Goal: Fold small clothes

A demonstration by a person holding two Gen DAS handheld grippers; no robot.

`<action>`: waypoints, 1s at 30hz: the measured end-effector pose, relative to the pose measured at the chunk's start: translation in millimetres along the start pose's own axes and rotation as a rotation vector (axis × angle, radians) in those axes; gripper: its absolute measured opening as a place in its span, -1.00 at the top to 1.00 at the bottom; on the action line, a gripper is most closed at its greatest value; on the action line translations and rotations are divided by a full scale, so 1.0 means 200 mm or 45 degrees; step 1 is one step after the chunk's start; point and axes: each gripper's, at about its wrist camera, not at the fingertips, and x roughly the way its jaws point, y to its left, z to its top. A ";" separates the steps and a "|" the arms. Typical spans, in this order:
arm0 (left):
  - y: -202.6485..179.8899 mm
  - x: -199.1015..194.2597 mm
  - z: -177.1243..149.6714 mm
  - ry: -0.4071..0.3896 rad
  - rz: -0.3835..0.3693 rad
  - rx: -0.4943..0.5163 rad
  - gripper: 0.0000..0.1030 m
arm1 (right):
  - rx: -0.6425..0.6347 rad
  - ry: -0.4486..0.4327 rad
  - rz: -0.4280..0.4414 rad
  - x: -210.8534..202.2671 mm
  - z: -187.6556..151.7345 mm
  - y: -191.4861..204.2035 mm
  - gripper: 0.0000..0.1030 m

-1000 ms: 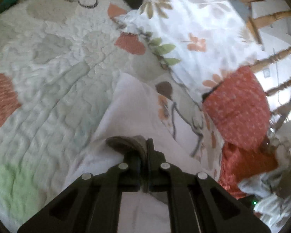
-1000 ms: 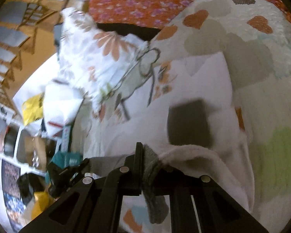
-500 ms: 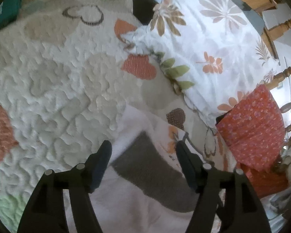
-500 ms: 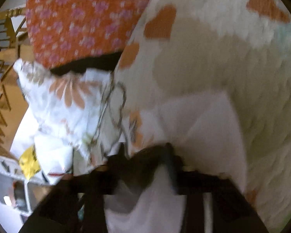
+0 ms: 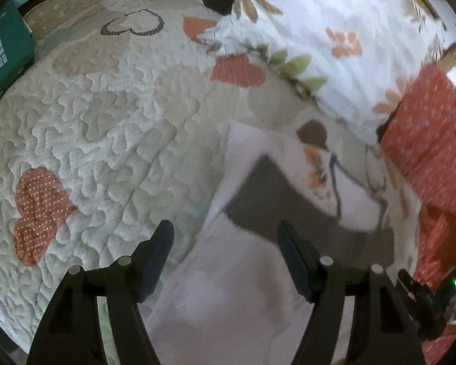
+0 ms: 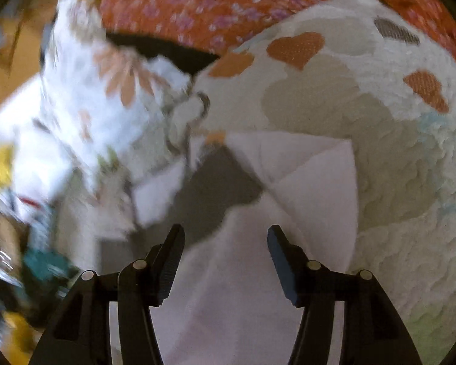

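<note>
A small white garment [image 5: 228, 289] with a grey band [image 5: 273, 200] lies on the quilted heart-pattern bedspread [image 5: 106, 127]. My left gripper [image 5: 225, 243] is open and empty, just above the garment's near part, with the grey band ahead of it. In the right wrist view the same white garment [image 6: 304, 188] lies folded over with a grey patch [image 6: 215, 188] showing. My right gripper [image 6: 225, 243] is open and empty above it.
A white floral pillow [image 5: 334, 30] and an orange patterned pillow [image 5: 431, 127] lie at the far right of the bed. A green box [image 5: 3, 51] stands at the left edge. The orange pillow [image 6: 228, 3] and blurred clutter [image 6: 21, 213] show in the right wrist view.
Both grippers were shut on the garment's grey edge a second ago. Both have opened and let it go; the garment now lies on the bedspread and the grippers have drawn back.
</note>
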 end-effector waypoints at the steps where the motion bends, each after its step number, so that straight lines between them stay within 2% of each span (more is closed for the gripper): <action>1: 0.00 0.00 0.00 0.007 -0.001 0.006 -0.35 | -0.049 -0.010 -0.103 0.02 -0.02 0.01 -0.21; 3: 0.01 -0.02 -0.01 0.011 -0.016 0.006 -0.35 | -0.123 -0.063 -0.263 0.04 -0.03 0.01 -0.24; 4: 0.01 -0.03 -0.01 0.008 -0.022 0.005 -0.35 | -0.122 -0.069 -0.304 0.04 -0.03 -0.01 -0.30; 5: 0.01 -0.04 -0.01 0.004 -0.027 0.006 -0.35 | -0.102 -0.065 -0.297 0.05 -0.03 -0.03 -0.30; 6: 0.01 -0.05 -0.01 0.001 -0.029 0.008 -0.35 | -0.042 -0.043 -0.228 0.05 -0.04 -0.07 -0.30; 7: 0.00 -0.05 -0.01 -0.001 -0.029 0.008 -0.35 | -0.019 -0.029 -0.190 0.05 -0.04 -0.08 -0.17; 8: 0.01 -0.05 -0.01 -0.002 -0.026 0.007 -0.35 | -0.006 0.002 -0.107 0.04 -0.05 -0.09 0.37; 9: 0.01 -0.05 -0.01 0.000 -0.023 0.006 -0.35 | 0.004 0.041 -0.049 0.03 -0.06 -0.09 0.60; 11: 0.01 -0.05 -0.01 0.007 -0.020 -0.001 -0.35 | 0.018 0.084 0.024 0.00 -0.08 -0.10 0.79; 12: 0.01 -0.05 -0.02 0.012 -0.019 -0.002 -0.35 | 0.029 0.103 0.029 -0.03 -0.10 -0.13 0.79; 15: 0.01 -0.06 -0.03 0.017 -0.010 0.003 -0.35 | 0.045 0.092 -0.096 -0.07 -0.13 -0.20 0.82; 19: 0.04 -0.06 -0.06 0.034 0.042 0.023 -0.35 | 0.124 0.073 -0.115 -0.08 -0.14 -0.27 0.79; 22: 0.07 -0.05 -0.08 0.066 0.101 0.047 -0.35 | 0.099 0.017 -0.182 -0.14 -0.15 -0.21 0.64; 25: 0.13 -0.04 -0.08 0.098 0.127 0.034 -0.35 | 0.032 -0.083 -0.268 -0.23 -0.16 -0.11 0.63; 27: 0.18 -0.07 -0.07 0.092 0.113 -0.007 -0.35 | -0.038 -0.139 -0.266 -0.27 -0.17 0.00 0.46; 30: 0.25 -0.15 -0.04 0.041 0.106 -0.071 -0.35 | -0.180 -0.128 -0.211 -0.24 -0.22 0.19 0.11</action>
